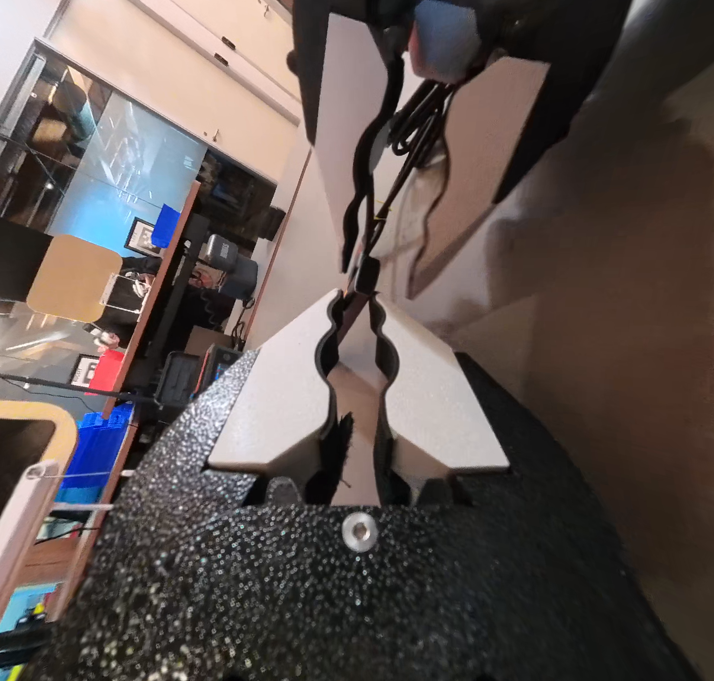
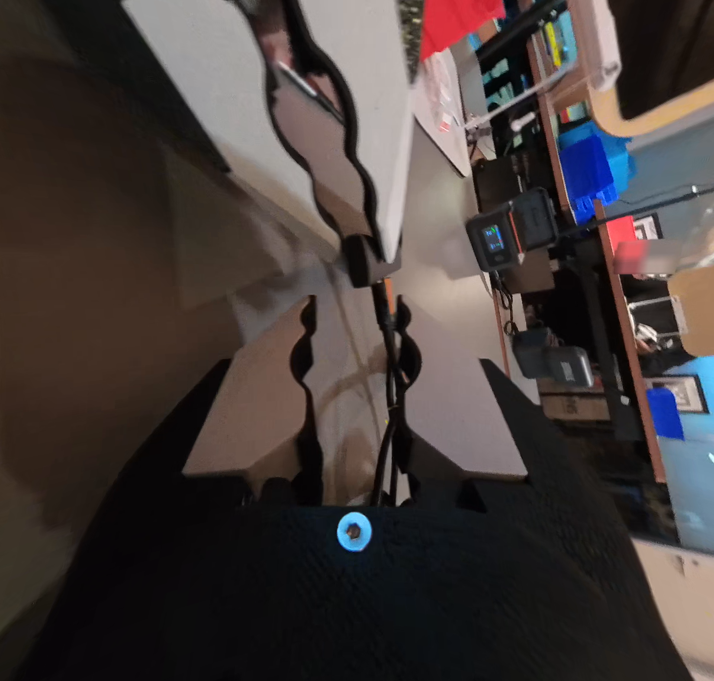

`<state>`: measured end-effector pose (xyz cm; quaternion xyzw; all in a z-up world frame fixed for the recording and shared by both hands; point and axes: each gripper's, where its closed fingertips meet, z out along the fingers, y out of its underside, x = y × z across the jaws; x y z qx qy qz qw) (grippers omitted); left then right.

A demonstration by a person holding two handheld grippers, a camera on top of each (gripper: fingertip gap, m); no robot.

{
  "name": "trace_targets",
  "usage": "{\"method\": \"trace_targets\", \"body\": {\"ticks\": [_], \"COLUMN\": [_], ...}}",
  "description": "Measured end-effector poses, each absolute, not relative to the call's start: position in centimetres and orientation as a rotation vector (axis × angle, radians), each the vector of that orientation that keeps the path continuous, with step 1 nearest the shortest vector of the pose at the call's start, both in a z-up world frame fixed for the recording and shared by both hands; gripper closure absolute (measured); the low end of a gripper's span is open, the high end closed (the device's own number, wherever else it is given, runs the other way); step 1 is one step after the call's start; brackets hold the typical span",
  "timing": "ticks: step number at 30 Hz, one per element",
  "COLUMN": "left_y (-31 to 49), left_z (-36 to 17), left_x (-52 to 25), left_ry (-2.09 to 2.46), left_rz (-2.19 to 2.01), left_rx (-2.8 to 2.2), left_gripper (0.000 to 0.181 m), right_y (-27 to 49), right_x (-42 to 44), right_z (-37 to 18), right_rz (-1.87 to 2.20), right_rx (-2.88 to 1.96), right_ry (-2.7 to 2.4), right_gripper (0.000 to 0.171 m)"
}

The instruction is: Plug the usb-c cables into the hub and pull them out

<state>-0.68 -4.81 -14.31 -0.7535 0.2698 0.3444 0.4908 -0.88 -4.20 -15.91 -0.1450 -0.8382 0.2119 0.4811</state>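
While tilted sideways over pale tabletop (image 2: 432, 307), left hand-held gripper (image 1: 357, 299) clenched on thin dark hub (image 1: 349, 316) at frame centre, right hand-held gripper (image 2: 355, 307) released around black usb-c cable (image 2: 386, 326), facing tip to tip.

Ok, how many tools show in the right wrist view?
2. The right tool rises from the bottom edge, open, with a black cable running between its fingers. The left tool comes down from the top, tips on a dark block. None seems hidden.

A pale tabletop (image 2: 436, 206) carries a small black device with a lit screen (image 2: 494, 243).
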Motion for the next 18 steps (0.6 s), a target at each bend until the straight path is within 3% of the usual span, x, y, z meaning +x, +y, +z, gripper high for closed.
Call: {"method": "trace_targets", "body": {"ticks": [2,6,9,13,15,18], "left_y": [-4.8,-4.9,-5.1,-5.2,-5.0,-5.1], "left_z": [-13.9,-13.2,-12.4,-12.3,-11.9,-9.4], "left_x": [-0.4,0.4,2.1,3.3,3.4,2.5], "left_ry": [0.668,0.661,0.708,0.747,0.747,0.621], "left_rz": [0.845,0.763,0.670,0.613,0.639,0.689], "left_rx": [-1.805,-1.762,-1.685,-1.651,-1.630,-1.538], "left_gripper": [0.171,0.171,0.172,0.172,0.170,0.131], "right_y": [-4.6,-4.9,-5.0,-5.9,-5.7,-4.2], "right_x": [-0.7,-1.1,-1.5,-1.3,-1.3,-1.9], "right_z": [-16.0,-15.1,-14.9,-14.3,-13.9,-12.0], "right_rz": [0.467,0.363,0.362,0.442,0.477,0.497], "right_rx": [-0.268,-0.150,-0.160,-0.140,-0.170,-0.281], "right_ry": [-2.029,-1.921,-1.912,-1.887,-1.871,-1.808], "right_gripper": [0.118,0.141,0.138,0.161,0.162,0.162]}}
